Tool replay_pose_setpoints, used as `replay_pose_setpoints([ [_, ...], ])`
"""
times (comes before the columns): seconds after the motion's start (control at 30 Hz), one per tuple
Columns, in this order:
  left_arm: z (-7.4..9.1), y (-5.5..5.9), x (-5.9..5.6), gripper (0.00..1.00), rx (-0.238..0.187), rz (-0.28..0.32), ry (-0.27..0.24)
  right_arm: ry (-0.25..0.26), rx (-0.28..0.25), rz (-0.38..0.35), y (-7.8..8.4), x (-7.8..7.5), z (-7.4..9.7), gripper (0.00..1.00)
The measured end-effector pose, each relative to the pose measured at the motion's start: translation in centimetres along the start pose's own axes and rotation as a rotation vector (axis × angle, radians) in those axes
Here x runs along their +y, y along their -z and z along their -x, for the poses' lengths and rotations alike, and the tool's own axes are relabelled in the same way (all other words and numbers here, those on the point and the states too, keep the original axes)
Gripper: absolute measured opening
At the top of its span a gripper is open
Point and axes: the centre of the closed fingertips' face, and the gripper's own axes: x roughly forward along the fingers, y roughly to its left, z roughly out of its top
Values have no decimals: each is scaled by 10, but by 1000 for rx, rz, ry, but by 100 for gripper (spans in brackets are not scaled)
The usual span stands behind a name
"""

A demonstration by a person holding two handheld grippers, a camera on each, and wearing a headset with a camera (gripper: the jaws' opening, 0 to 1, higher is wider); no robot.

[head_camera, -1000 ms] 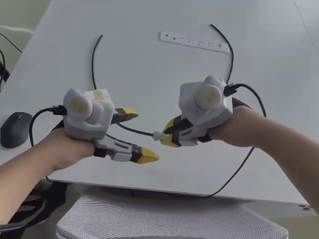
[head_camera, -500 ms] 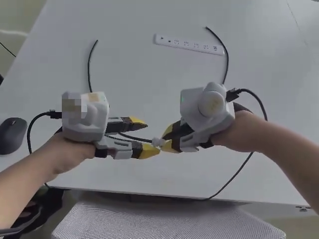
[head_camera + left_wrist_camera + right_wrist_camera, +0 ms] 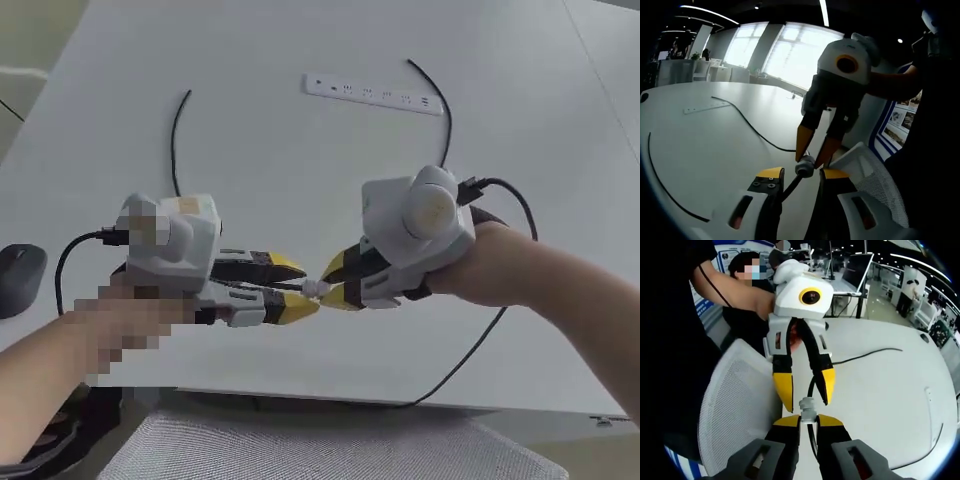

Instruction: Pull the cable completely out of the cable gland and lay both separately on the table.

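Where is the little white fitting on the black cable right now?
In the head view, the cable gland is mid-picture, over the near edge of the table, pinched by the right claw, with the left claw open around it.

white table (image 3: 280,150); mesh chair (image 3: 330,445); windows (image 3: 790,50)
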Motion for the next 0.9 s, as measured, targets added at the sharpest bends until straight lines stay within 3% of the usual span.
replay_pose_setpoints([
  [0.43,-6,-1,-8,16,-10,-24,42,-14,2,43,6,3,2,6],
  [0.73,-9,-2,-9,16,-5,-104,32,-21,-2,70,10,2,3,6],
  [0.9,-10,-5,-7,15,-7,-105,14,-14,-20,94,11,-1,5,7],
])
